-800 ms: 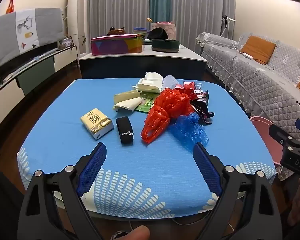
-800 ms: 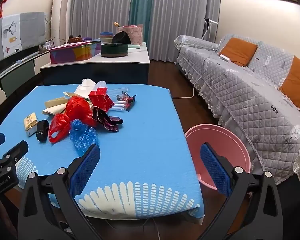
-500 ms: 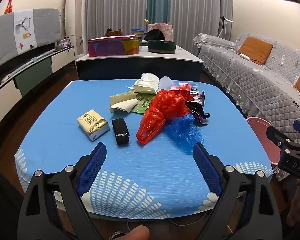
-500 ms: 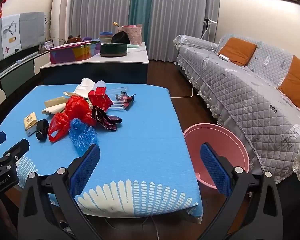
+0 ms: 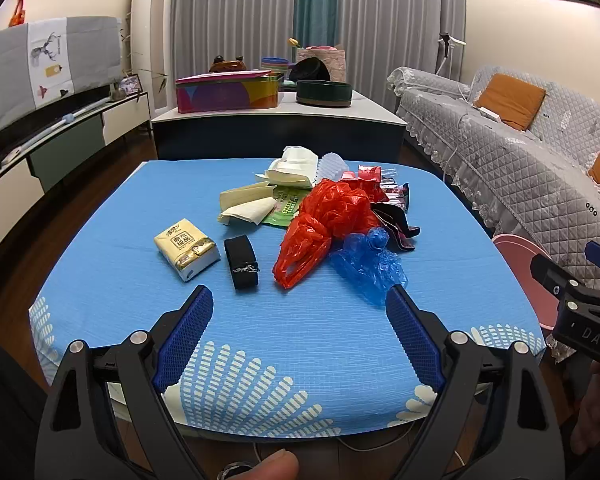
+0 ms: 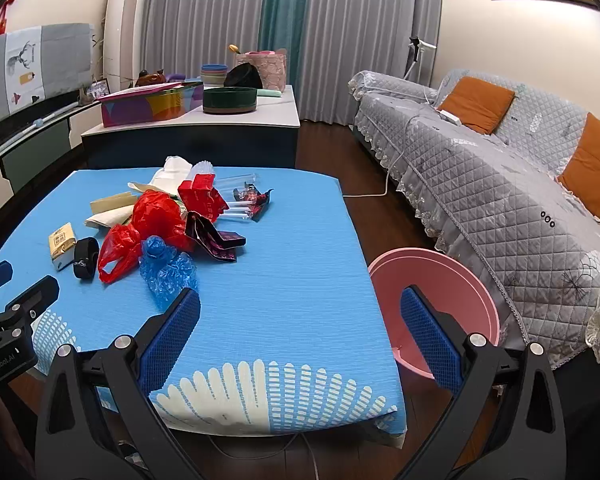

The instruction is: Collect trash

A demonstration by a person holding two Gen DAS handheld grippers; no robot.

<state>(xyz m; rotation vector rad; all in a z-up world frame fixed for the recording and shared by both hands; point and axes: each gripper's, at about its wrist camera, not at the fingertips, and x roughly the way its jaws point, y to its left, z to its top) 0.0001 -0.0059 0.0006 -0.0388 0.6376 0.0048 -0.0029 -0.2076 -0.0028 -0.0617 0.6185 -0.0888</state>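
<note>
A heap of trash lies on the blue tablecloth (image 5: 300, 332): a red plastic bag (image 5: 324, 224), a crumpled blue bag (image 5: 370, 266), a tissue pack (image 5: 186, 248), a black band (image 5: 241, 262), cream paper wrappers (image 5: 248, 204), a white bag (image 5: 294, 166) and dark red wrappers (image 6: 214, 236). A pink bin (image 6: 434, 300) stands on the floor right of the table. My left gripper (image 5: 300, 320) hangs open over the table's near edge, short of the heap. My right gripper (image 6: 300, 320) is open too, spanning the table's right edge and the bin. Both hold nothing.
A grey quilted sofa (image 6: 500, 184) with orange cushions runs along the right. Behind the table stands a white-topped counter (image 5: 276, 116) with a colourful box (image 5: 228, 92) and a dark round bowl (image 5: 324, 92). A low TV cabinet (image 5: 60, 128) lines the left wall.
Both grippers have drawn back slightly and tilted; the trash heap sits a little lower and nearer in each view. Nothing on the table has moved.
</note>
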